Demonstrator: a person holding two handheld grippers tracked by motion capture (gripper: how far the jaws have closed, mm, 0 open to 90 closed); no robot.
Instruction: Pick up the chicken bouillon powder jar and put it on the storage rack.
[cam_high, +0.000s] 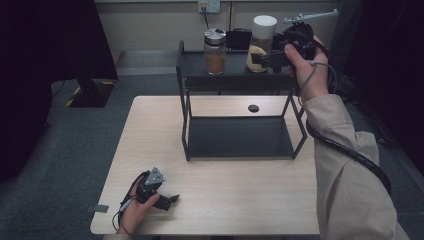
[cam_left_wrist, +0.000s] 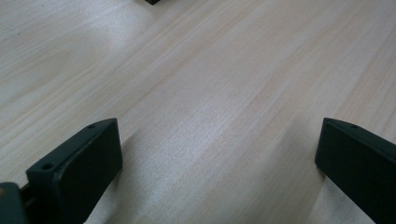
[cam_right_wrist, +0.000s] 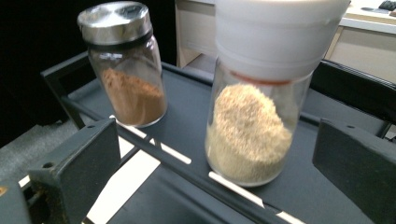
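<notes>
Right gripper view: gripper (cam_right_wrist: 217, 161) wide around jar (cam_right_wrist: 257, 116)

Your right gripper (cam_high: 265, 56) covers part of the white-capped jar (cam_high: 262, 35) in the high view. Right gripper view: that jar's cap top is cut off by the upper edge. Left gripper view: a dark object (cam_left_wrist: 152, 1) is clipped at the top edge, can't be identified.
</notes>
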